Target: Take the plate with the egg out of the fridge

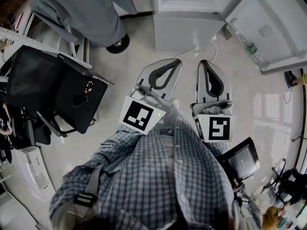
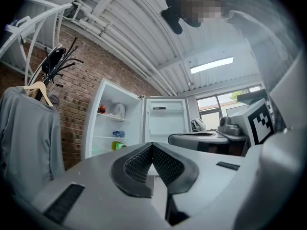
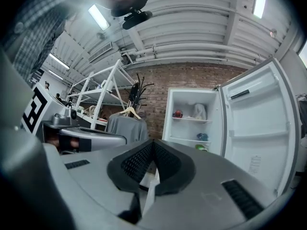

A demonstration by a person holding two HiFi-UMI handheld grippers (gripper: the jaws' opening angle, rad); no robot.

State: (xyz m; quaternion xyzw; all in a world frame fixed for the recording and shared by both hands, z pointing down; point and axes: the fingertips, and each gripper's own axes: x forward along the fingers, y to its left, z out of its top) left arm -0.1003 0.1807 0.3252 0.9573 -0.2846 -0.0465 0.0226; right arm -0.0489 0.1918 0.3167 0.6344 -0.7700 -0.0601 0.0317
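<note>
1. Head view: the white fridge with its door open (image 1: 184, 30) stands at 12 o'clock, well apart from my grey left gripper (image 1: 179, 60) and grey right gripper (image 1: 202, 61). Both point at it and seem equally near.
2. Both pairs of jaws are pressed together and hold nothing.
3. I cannot pick out the plate with the egg. I judge that it is on the white shelves (image 3: 194, 120), among small things.

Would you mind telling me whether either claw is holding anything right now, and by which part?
Nothing is held: the left claw and right claw are both shut and empty, short of the open fridge.
</note>
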